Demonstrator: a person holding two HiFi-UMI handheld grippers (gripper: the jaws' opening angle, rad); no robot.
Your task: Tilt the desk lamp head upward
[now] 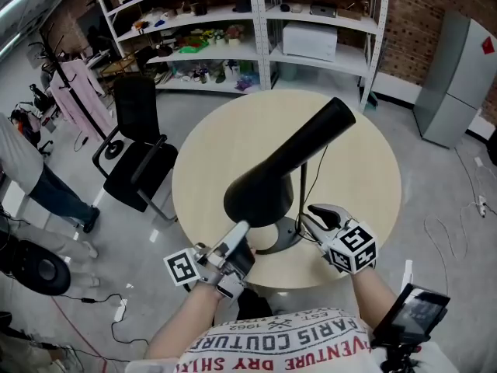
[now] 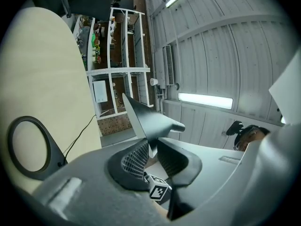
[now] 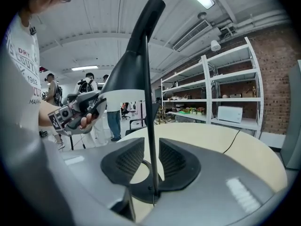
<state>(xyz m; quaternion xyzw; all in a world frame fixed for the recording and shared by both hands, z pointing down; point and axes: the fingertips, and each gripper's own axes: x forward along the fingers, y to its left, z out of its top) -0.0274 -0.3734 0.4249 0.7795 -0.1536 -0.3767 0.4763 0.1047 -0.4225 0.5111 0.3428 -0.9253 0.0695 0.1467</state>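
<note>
A black desk lamp stands on the round beige table (image 1: 210, 146). Its cone-shaped head (image 1: 299, 154) slopes up to the right, and its ring base (image 1: 286, 239) lies near the front edge. My left gripper (image 1: 241, 241) is at the low wide rim of the head. In the left gripper view the rim (image 2: 149, 121) sits between closely set jaws of the left gripper (image 2: 150, 147), with no firm press showing. My right gripper (image 1: 314, 217) is at the thin stem (image 1: 302, 189). In the right gripper view the stem (image 3: 149, 102) runs between the jaws of the right gripper (image 3: 151, 160), with room on its left.
The lamp's cord (image 1: 320, 165) trails across the table behind the stem. A black office chair (image 1: 136, 158) stands left of the table, white shelves (image 1: 233, 45) behind it and a grey cabinet (image 1: 458, 76) at the far right. A person (image 1: 31, 177) stands at the left edge.
</note>
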